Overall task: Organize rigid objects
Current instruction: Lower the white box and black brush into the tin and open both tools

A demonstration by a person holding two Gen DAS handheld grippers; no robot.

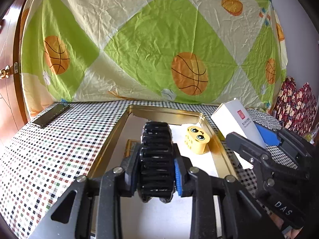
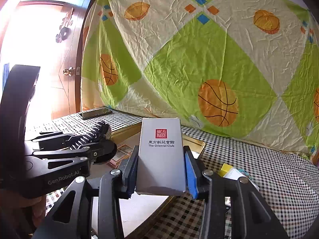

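Closest to the left wrist lens, the left gripper [image 1: 156, 171] was clamped on a black toothed gear wheel [image 1: 156, 159], one pad on each flat face, teeth pointing up and forward. Gear held above the near half of a shallow gold tin tray [image 1: 111, 139] with a white floor.

Inside the tray, at 1 o'clock from the gear, sat a small yellow block with cartoon eyes [image 1: 197, 139], resting on the white floor, close to the right wall. At 11 o'clock, partly behind the gear, a flat framed card [image 1: 130, 146] lay on the tray floor.

Right gripper [image 1: 257, 139] stood at 3 o'clock, beyond the tray's right rim, closed on a white rectangular box [image 1: 237, 123] tilted with its top toward 11 o'clock. Right wrist view confirmed: gripper [image 2: 161, 169] pinched the box [image 2: 161, 153] by its long sides, red seal and "The Oriental Club" printed on the face. Box hovered over the tray's right rim [image 2: 194, 141].

Checked tabletop [image 1: 49, 159] carried the tray. Dark phone [image 1: 50, 115] lay flat at 10 o'clock, well apart from the tray. Basketball-print sheet [image 1: 151, 45] hung behind. Small yellow item [image 2: 225, 169] on the cloth at 4 o'clock of the box in the right wrist view; identity unclear.
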